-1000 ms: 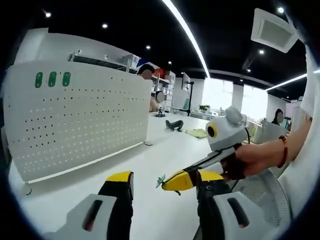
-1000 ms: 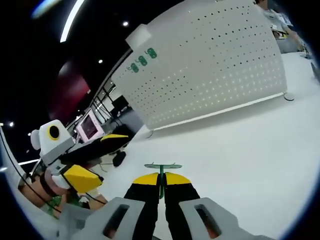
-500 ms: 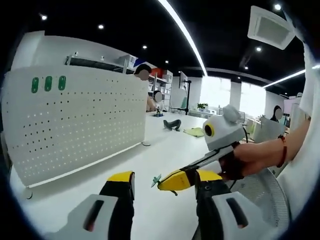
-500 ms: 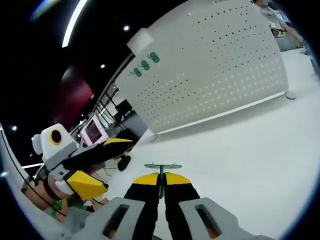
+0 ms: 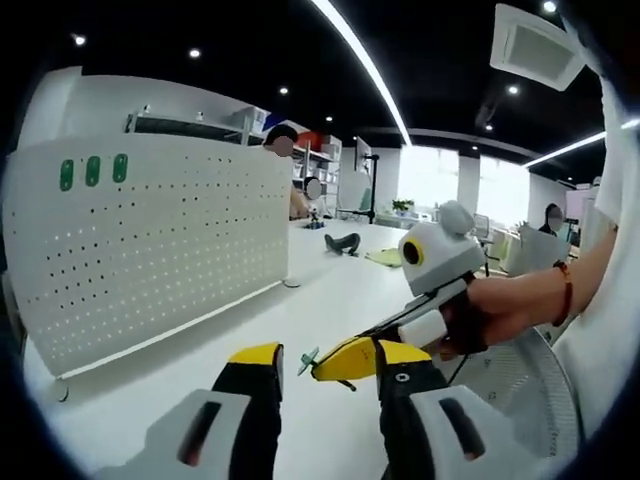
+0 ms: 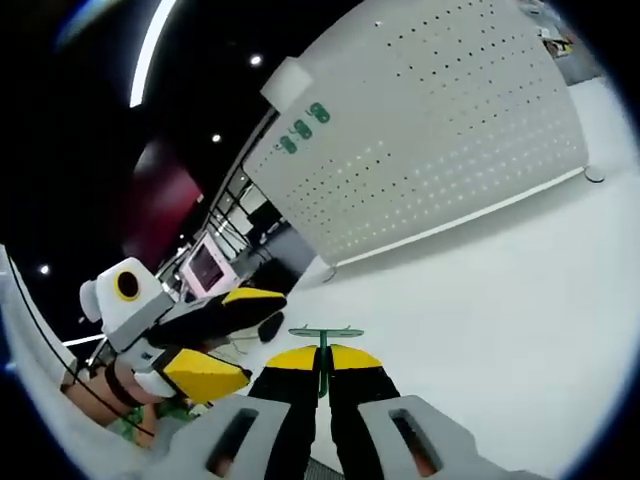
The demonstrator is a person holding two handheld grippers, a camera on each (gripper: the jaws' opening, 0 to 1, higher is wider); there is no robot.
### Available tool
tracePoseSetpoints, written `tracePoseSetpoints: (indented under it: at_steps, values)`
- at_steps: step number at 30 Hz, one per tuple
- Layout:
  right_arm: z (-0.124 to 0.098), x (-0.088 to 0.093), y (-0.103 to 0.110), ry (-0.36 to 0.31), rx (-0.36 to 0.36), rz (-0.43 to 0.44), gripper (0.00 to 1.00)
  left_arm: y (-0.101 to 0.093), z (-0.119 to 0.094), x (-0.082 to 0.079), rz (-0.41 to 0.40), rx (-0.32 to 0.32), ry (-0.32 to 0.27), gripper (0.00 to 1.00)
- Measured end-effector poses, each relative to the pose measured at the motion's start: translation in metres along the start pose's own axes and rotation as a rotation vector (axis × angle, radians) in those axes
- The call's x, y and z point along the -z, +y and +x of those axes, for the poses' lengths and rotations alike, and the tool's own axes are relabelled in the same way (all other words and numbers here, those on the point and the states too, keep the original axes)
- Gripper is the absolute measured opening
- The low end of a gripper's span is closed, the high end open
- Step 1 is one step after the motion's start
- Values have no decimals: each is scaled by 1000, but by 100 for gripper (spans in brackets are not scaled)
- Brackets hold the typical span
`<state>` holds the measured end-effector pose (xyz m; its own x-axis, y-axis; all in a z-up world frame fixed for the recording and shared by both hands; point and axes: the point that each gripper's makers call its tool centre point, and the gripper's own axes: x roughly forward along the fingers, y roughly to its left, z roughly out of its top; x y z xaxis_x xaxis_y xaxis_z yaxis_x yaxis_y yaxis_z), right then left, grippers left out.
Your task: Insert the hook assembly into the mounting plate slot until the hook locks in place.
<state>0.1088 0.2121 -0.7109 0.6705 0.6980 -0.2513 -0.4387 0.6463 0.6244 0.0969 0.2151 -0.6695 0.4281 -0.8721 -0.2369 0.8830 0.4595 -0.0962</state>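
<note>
- Right now the right gripper (image 6: 321, 362) has its yellow-tipped jaws pressed together on the stem of a small green hook (image 6: 322, 334), whose crossbar pokes out just past the tips at lower centre of the right gripper view.
- From the left gripper view, that same right gripper (image 5: 318, 363) comes in from the right edge, held by a person's hand (image 5: 470, 322), with the hook (image 5: 307, 359) at its nose — near the left gripper's own jaws but apart from them.
- Meanwhile the left gripper (image 5: 327, 372) pinches nothing; its jaws stand spread at the bottom of its view, and it shows again at lower left of the right gripper view (image 6: 232, 338), likewise parted.
- Standing upright on the table, the white pegboard (image 5: 150, 250) takes up the left half of the left gripper view and the upper right of the right gripper view (image 6: 430, 140), well apart from the hook; three green tabs (image 5: 92, 171) sit near its upper left corner.
- To do this step well, I judge the hook should travel to the board with the crossbar level and square to a row of holes, the pinch kept firm so the stem does not twist — then be pushed straight in until it seats.
- Steadying the board with the free left gripper would likely stop it sliding back under the push.
- Underfoot is a plain white tabletop (image 6: 500, 300), smooth and bare near the board.
- Beyond it lies an open office: dark ceiling, a long light strip (image 5: 360, 65), bright windows at the far right, and a few items on the far table too small to name.
</note>
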Motion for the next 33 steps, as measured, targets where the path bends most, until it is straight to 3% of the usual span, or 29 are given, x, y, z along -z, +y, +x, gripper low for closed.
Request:
tracePoseSetpoints:
  at_steps: [5,9,18,25,33]
  values:
    - [0,3,5,11,-34,40,2,2,-2,0,11,-3,-3,25]
    - [-1,4,9,5,-60,67,2,3,-3,1,-2,-4,-6,25]
    - [-2,6,21,18,-145,140,2,3,-6,5,-13,-4,-10,11]
    - [-7,1,28,-5,-239,272,2,6,-9,2,-2,-10,-24,11]
    - [-10,-1,35,-3,-309,335,2,1,-11,-2,-8,36,-47,6]
